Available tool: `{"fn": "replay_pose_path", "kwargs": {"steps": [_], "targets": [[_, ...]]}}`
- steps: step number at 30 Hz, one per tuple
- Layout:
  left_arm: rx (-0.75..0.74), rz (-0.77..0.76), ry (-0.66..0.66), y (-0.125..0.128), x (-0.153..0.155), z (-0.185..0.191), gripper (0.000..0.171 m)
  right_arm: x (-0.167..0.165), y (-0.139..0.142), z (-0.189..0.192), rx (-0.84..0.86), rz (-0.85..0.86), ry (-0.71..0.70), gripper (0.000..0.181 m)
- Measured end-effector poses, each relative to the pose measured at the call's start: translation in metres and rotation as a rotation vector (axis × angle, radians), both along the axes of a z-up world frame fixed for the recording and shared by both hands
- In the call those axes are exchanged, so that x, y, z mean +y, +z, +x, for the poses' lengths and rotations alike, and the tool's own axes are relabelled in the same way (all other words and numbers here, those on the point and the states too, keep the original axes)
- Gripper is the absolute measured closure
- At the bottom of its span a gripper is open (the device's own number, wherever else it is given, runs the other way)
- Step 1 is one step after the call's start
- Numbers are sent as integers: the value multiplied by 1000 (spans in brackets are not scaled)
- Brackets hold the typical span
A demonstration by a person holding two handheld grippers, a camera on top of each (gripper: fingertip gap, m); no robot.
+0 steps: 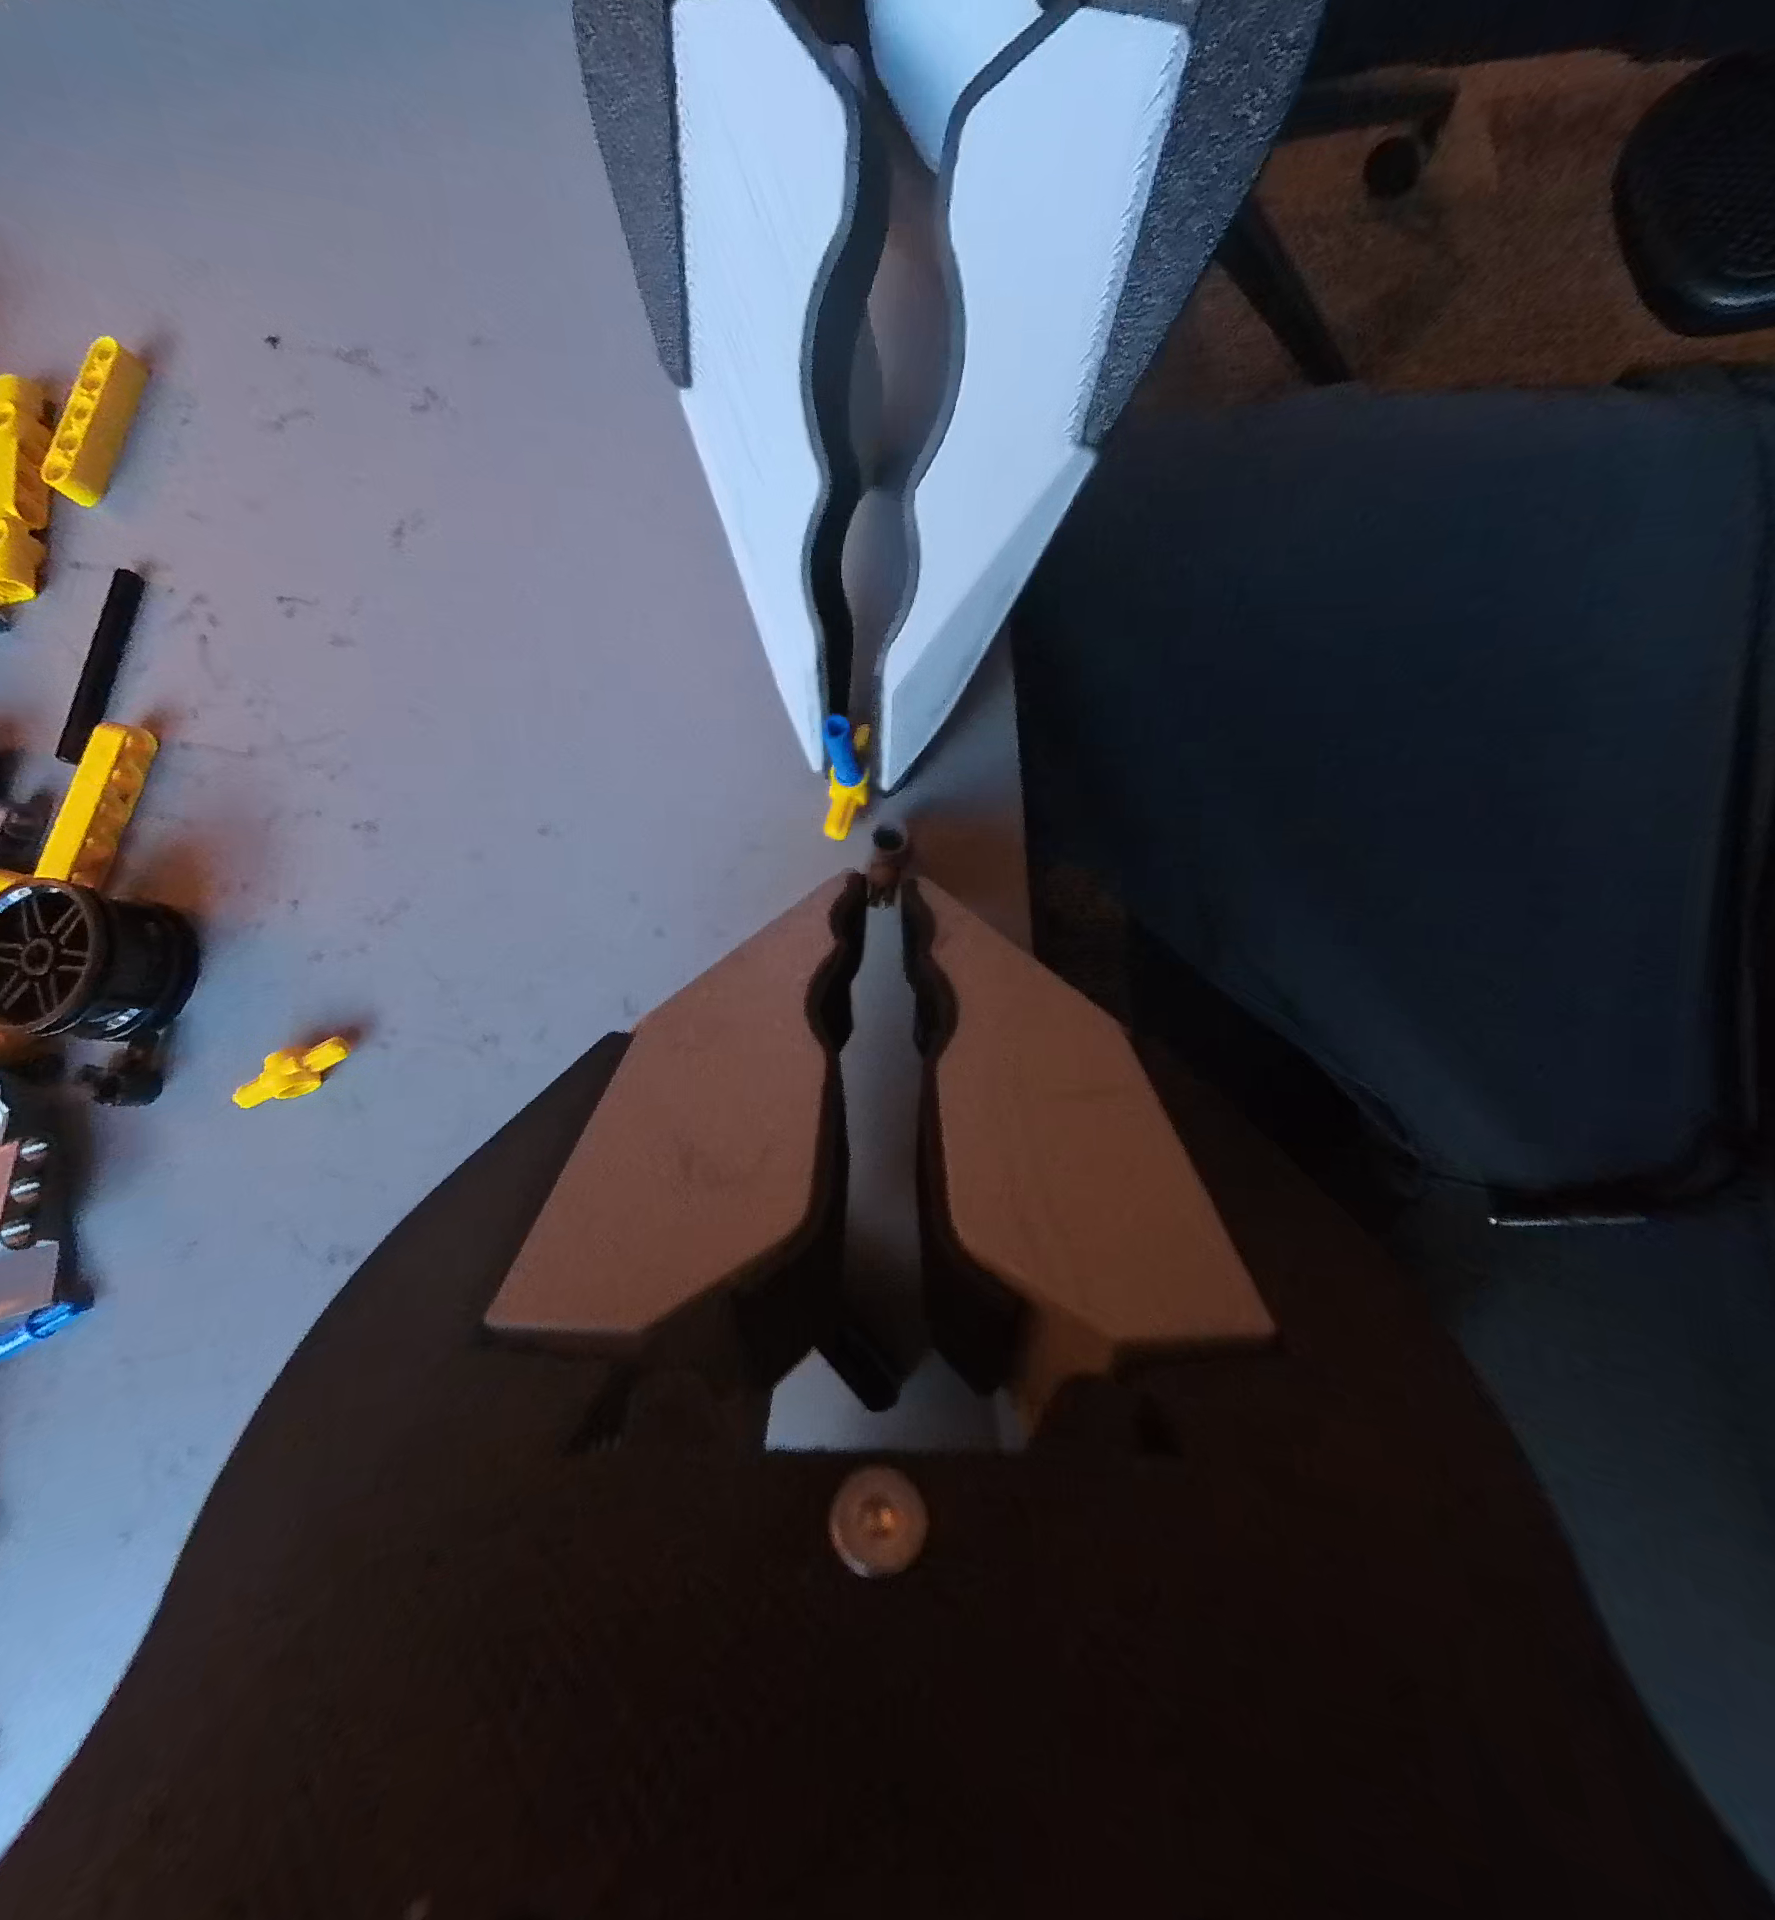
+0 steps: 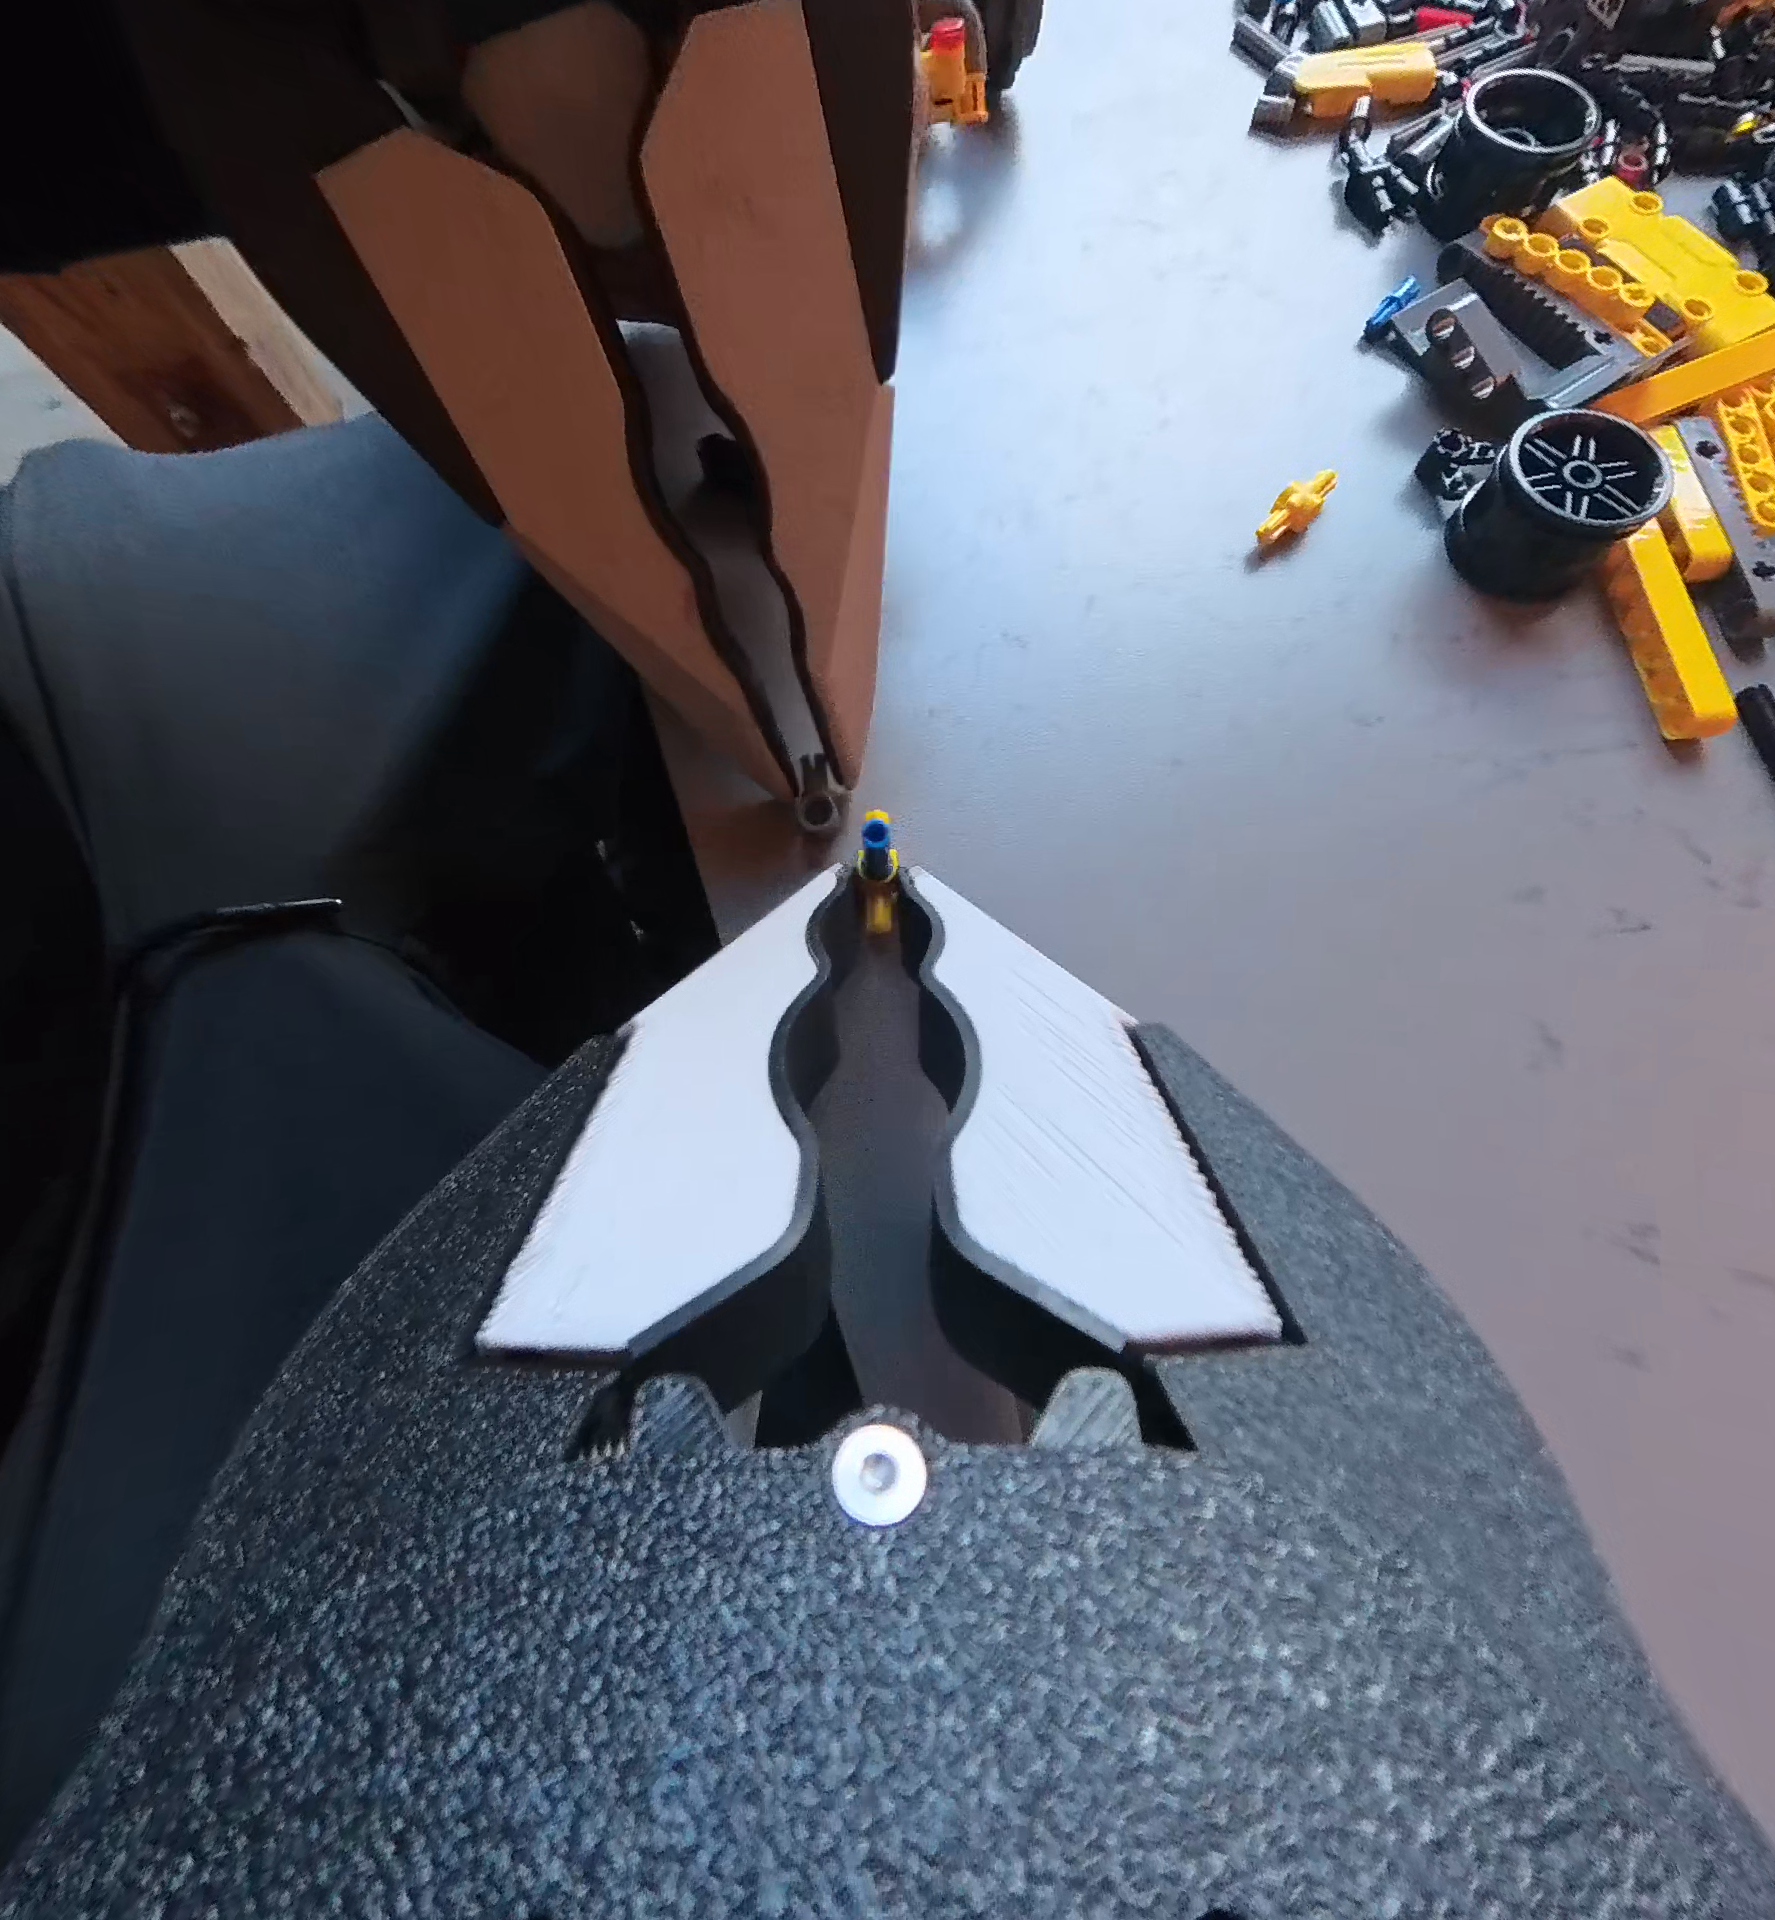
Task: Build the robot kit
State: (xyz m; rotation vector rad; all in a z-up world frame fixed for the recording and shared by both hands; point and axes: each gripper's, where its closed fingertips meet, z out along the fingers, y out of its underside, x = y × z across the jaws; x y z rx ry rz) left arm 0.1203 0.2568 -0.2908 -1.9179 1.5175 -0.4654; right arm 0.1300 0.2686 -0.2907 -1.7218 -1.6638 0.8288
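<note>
My left gripper has tan fingers and is shut on a small grey tube piece that sticks out of its tips. My right gripper has white fingers and is shut on a blue pin stuck in a small yellow connector. The two grippers point at each other tip to tip just above the grey table near its edge. The tube and the pin are a small gap apart and slightly out of line. In the right wrist view the left gripper comes in from the upper left with the grey tube; in the left wrist view the right gripper comes down from above.
A pile of yellow and black building pieces with a black wheel lies on the table, at the left of the left wrist view. A loose yellow connector and a black axle lie nearby. Dark blue fabric lies beyond the table edge. Only a small space, under 4 cm, lies between the two pairs of fingers.
</note>
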Motion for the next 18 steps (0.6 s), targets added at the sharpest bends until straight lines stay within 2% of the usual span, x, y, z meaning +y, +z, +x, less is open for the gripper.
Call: {"fn": "replay_pose_path", "kwargs": {"steps": [10, 15, 18], "targets": [[6, -6, 2, 2, -2, -2, 163, -1, 9, 5, 37, -72, -5, 175], [-32, 4, 23, 9, -2, -5, 158, -7, 18, 3, 71, -170, 0, 175], [-57, 66, 20, 17, -3, -5, 156, -11, 23, 2, 91, -238, 1, 175]]}}
